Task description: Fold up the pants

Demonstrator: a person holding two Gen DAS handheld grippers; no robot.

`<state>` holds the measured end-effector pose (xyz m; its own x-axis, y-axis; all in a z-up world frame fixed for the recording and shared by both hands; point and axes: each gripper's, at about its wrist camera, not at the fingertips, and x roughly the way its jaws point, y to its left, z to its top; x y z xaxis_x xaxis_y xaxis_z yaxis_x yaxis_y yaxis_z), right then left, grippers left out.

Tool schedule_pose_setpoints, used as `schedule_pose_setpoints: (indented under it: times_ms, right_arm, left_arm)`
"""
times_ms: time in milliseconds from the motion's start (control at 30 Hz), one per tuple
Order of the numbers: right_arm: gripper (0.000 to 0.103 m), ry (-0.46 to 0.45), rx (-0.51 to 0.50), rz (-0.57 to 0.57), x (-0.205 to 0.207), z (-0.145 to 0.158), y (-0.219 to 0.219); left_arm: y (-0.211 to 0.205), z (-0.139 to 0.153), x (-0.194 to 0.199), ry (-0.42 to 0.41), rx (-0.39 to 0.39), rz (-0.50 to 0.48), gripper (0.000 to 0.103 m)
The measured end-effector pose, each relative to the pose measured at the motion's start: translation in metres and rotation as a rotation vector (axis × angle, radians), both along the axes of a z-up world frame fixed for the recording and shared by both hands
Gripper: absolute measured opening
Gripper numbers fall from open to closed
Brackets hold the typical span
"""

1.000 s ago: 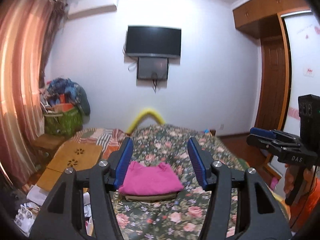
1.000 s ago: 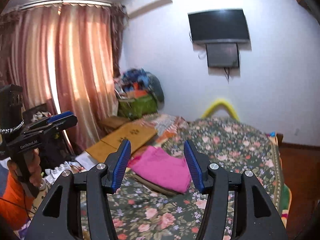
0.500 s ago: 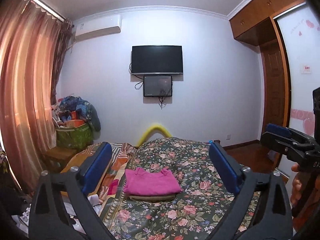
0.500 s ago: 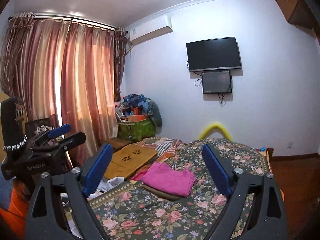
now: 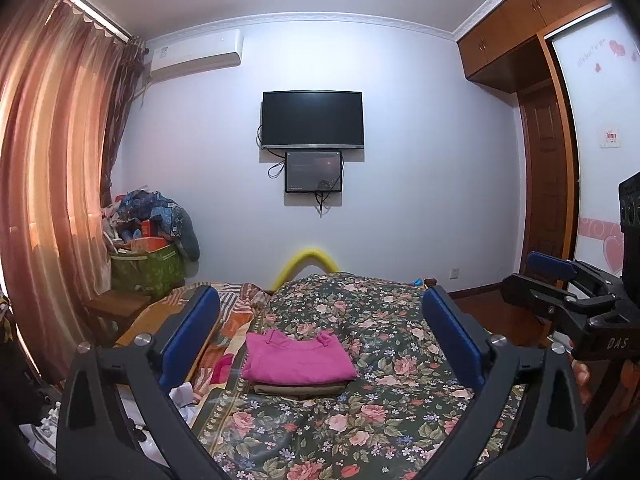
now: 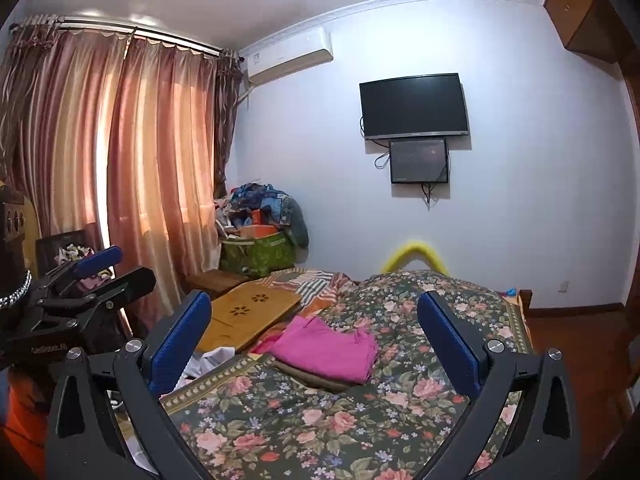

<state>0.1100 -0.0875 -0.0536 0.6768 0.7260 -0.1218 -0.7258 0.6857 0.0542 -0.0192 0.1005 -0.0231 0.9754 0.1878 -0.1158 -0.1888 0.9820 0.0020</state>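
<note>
Both claws, left claw (image 5: 320,336) and right claw (image 6: 314,334), stand wide and empty, apart from the folded magenta cloth pants (image 5: 298,358), which lie stacked on the floral bedspread (image 5: 392,392), seemingly finished.

Dim, cool indoor light, with warm orange daylight glowing through the striped pink-brown curtains (image 6: 120,152) at left. Strong fisheye bending at edges, black vignette in corners, white wall (image 5: 420,152) evenly lit, soft shadows. Sharp throughout, no motion blur, faint glare on the white ceiling (image 6: 132,28) by the curtain rail.

Black left gripper (image 5: 320,326), right gripper (image 6: 314,330): blue pads, silver screws (orange sleeve).
</note>
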Motion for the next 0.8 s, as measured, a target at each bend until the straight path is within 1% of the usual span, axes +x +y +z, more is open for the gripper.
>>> schedule_pose_setpoints:
  times_ms: [267,800]
  right_arm:
    - [0.103,0.005,-0.001,-0.007,-0.0032,-0.005,-0.0043]
    - [0.103,0.004,-0.005,-0.008,-0.0054,-0.004,-0.006]
  left_arm:
    - [0.0027,-0.0034,0.0048,0.01,-0.008,-0.002,0.102]
    - [0.001,-0.0032,0.0079,0.012,-0.011,-0.003,0.103]
